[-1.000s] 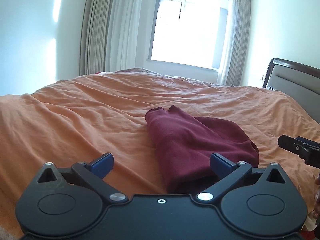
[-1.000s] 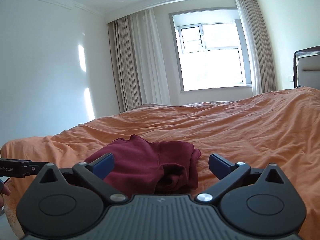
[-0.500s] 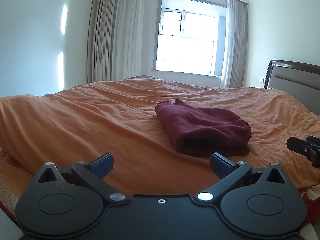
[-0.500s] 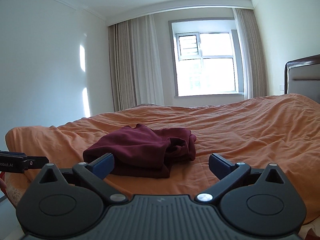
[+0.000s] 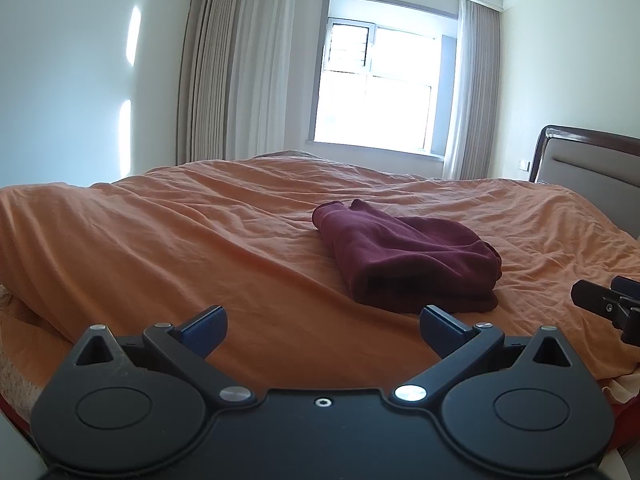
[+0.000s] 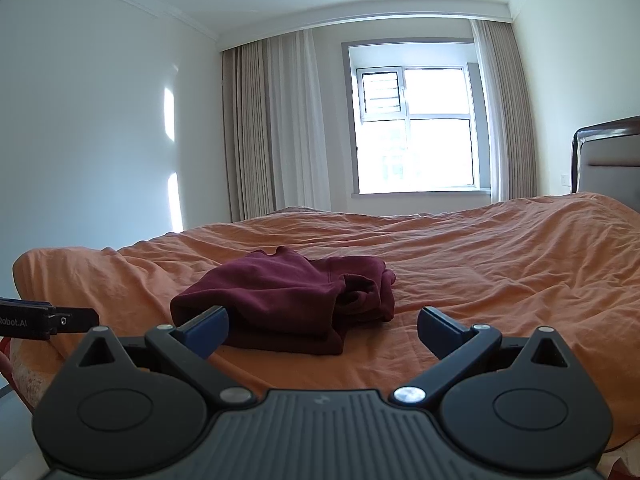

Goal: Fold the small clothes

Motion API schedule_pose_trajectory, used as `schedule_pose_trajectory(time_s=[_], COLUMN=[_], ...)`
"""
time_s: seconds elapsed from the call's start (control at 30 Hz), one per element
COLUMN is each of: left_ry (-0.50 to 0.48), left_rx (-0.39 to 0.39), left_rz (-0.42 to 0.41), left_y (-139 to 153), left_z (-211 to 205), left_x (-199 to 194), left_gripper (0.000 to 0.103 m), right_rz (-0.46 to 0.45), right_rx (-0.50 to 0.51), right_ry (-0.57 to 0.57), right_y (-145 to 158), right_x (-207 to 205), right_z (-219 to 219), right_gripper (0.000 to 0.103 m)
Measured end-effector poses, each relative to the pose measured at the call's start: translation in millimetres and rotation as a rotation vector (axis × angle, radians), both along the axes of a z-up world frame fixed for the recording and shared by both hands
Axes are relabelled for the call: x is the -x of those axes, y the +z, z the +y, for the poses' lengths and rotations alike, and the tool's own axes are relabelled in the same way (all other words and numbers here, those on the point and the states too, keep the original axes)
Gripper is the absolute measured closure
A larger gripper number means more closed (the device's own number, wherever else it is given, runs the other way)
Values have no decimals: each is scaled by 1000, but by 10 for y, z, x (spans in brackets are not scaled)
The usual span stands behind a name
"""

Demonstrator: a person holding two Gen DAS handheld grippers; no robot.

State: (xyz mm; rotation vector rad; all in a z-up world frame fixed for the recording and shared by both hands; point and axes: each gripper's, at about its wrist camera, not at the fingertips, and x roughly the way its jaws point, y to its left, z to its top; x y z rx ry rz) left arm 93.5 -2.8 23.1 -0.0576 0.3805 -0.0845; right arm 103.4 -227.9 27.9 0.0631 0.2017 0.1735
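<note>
Both grippers have drawn back from the bed since 1 second ago, so the folded maroon garment (image 5: 404, 256) now lies farther off, well clear of their fingers. It rests in a rough bundle on the orange bedspread (image 5: 168, 240), toward the near edge. Left gripper (image 5: 322, 322) is spread wide and holds nothing; right gripper (image 6: 322, 324) is likewise wide apart and empty. From the right wrist view the left tool's side pokes in at the left edge, marked "Robot.AI". Behind the bed stand a bright window (image 6: 416, 128), beige curtains (image 6: 276, 128) and a padded headboard (image 5: 592, 172). Nothing lies between the grippers and the garment.
</note>
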Motion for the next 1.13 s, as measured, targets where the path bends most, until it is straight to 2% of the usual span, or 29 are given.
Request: schedule_pose_trajectory(time_s=[0.53, 0.8, 1.13], left_ry=[4, 61, 30], left_rx=[0, 2, 15], left_rz=[20, 35, 57], left_y=[-10, -52, -79], left_z=[-24, -33, -36], left_x=[-30, -75, -155], left_gripper=[1, 1, 1], right_rz=[10, 13, 33], right_rx=[5, 4, 3], right_ry=[3, 1, 2], right_y=[-15, -27, -73], right_x=[-26, -37, -129], right_z=[-24, -35, -35], right_gripper=[0, 0, 0])
